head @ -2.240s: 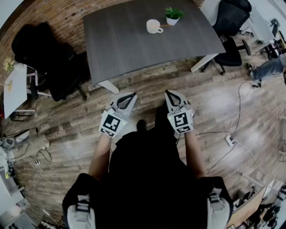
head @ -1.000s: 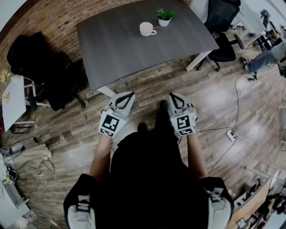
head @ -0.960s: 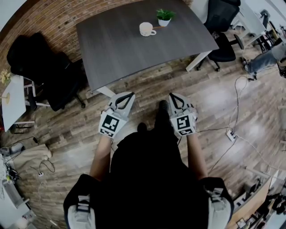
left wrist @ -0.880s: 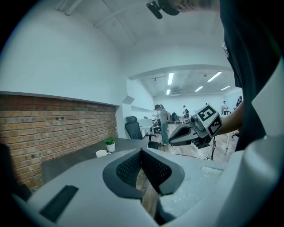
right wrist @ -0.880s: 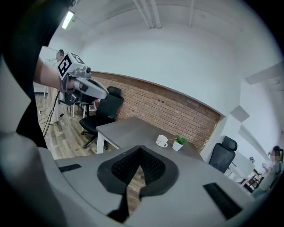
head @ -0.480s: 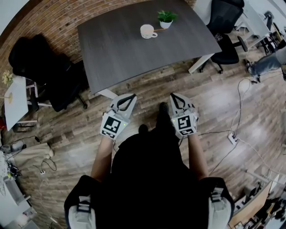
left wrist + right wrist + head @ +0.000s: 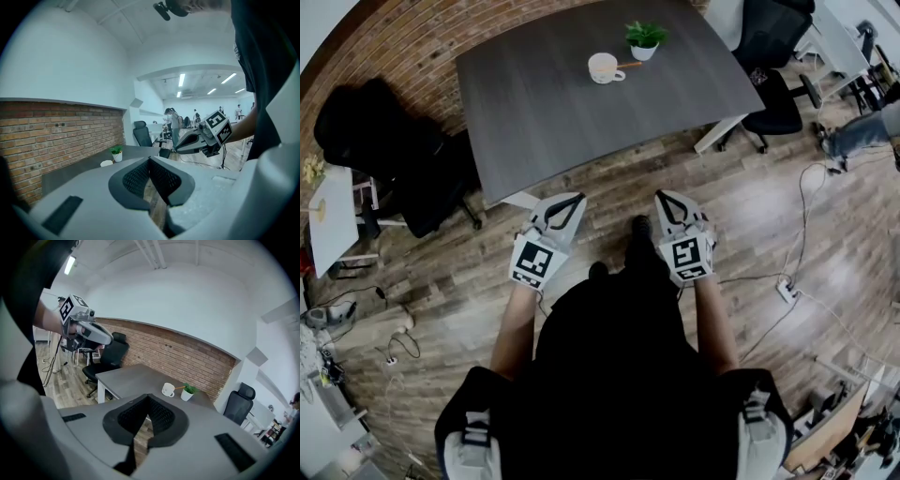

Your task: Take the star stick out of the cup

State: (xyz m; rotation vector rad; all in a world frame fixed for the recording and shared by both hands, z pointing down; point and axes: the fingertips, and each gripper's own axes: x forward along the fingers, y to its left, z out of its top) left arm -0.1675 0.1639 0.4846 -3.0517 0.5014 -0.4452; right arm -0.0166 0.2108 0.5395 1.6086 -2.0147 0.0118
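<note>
Your right tool (image 7: pixel 148 398) has its jaws pressed together on nothing. Well beyond them, the cup (image 7: pixel 168 389) stands on the grey surface (image 7: pixel 136 376) beside a potted plant (image 7: pixel 189 391), a stick (image 7: pixel 179 387) leaning out.

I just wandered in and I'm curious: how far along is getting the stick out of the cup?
Done: nothing visible; the stick rests in the white cup on the grey table. In hand: nothing; the left tongs and right tongs are shut and empty, held over the floor short of the table. Left: approach, grip the stick, lift it out.
</note>
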